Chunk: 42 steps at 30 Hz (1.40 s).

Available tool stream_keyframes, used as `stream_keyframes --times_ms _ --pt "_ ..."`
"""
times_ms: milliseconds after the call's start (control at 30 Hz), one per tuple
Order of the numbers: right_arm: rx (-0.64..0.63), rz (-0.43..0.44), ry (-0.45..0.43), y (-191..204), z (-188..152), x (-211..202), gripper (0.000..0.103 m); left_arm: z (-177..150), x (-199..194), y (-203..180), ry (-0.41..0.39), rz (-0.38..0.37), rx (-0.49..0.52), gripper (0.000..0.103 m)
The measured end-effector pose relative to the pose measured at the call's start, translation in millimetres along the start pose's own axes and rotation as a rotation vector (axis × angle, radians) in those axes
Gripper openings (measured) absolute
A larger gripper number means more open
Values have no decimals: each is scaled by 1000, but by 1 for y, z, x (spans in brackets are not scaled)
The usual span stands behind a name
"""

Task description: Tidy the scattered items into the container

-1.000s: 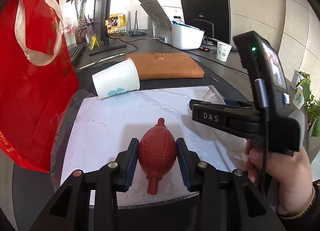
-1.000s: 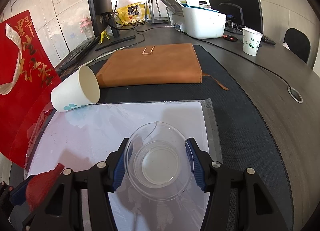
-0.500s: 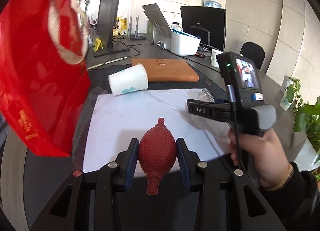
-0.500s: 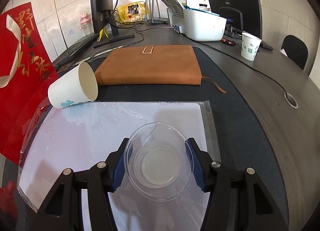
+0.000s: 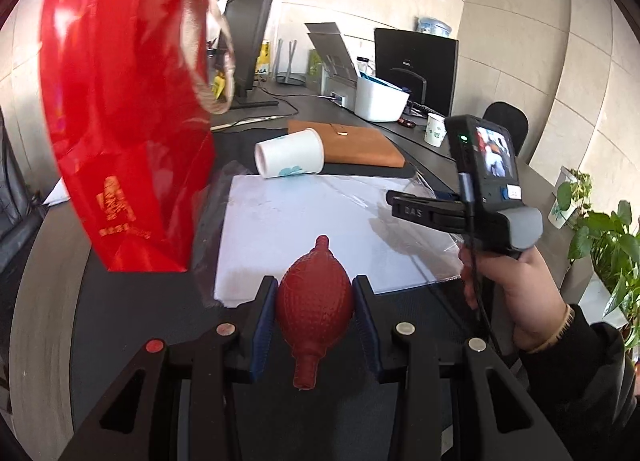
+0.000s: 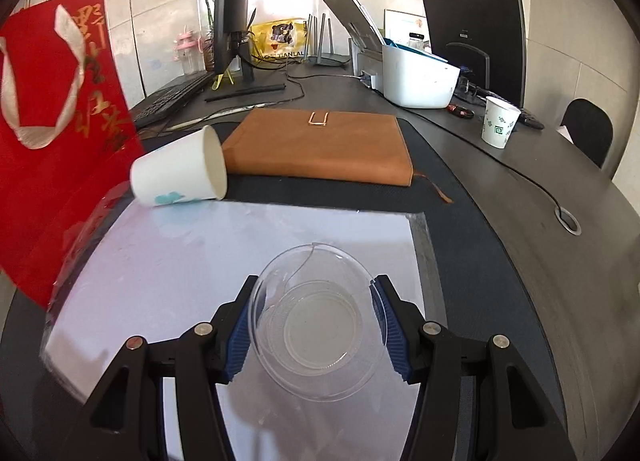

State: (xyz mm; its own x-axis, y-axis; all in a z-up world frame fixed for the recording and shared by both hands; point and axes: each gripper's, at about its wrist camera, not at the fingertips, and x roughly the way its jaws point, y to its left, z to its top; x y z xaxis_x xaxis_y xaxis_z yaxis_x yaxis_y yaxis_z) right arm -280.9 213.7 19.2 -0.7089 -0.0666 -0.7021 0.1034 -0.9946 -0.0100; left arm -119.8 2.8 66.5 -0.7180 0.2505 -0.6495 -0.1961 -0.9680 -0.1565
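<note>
My left gripper (image 5: 314, 315) is shut on a red rubber air-blower bulb (image 5: 314, 309) and holds it up above the near edge of the white sheet (image 5: 304, 217). The red gift bag (image 5: 124, 133) stands upright to the left, with its top above the bulb. My right gripper (image 6: 316, 331) is shut on a clear plastic bowl (image 6: 318, 325) over the white sheet (image 6: 224, 253). The right gripper also shows in the left wrist view (image 5: 424, 213). A white paper cup (image 6: 180, 173) lies on its side at the sheet's far left; it also shows in the left wrist view (image 5: 290, 153).
A brown leather folder (image 6: 320, 145) lies behind the sheet. Farther back are a monitor (image 6: 228, 17), a keyboard (image 6: 172, 99), a white printer (image 6: 416, 75) and an upright paper cup (image 6: 500, 127). The red bag (image 6: 52, 133) borders the sheet on the left.
My left gripper has lifted and pulled back with the bulb, so the red bag now looms closer at the left. The right gripper with the bowl has barely moved.
</note>
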Motion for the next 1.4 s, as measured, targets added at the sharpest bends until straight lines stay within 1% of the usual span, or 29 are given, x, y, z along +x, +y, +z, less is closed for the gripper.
stream_keyframes --times_ms 100,233,467,633,767,1000,1233,1400 --pt "4 12 -17 5 -1 -18 61 0 -10 4 -17 -1 -4 41" --pt "-26 -8 -51 14 -6 -45 61 -4 -21 8 -27 -7 -7 42" --pt "-3 52 -49 24 -24 -78 61 -22 -29 16 -20 -14 -26 42" --pt "-22 88 -59 41 -35 -98 61 -36 -33 21 -3 -26 -38 42" --pt "-38 137 -58 57 -45 -109 61 -45 -39 26 -7 -28 -50 42" --pt "-101 179 -46 88 -65 -122 61 -53 -47 34 -14 -26 -71 42" --pt "-120 223 -68 104 -76 -144 61 -64 -53 44 -8 -32 -92 42" --pt "-141 242 -62 115 -81 -149 61 -68 -57 53 -13 -33 -112 42"
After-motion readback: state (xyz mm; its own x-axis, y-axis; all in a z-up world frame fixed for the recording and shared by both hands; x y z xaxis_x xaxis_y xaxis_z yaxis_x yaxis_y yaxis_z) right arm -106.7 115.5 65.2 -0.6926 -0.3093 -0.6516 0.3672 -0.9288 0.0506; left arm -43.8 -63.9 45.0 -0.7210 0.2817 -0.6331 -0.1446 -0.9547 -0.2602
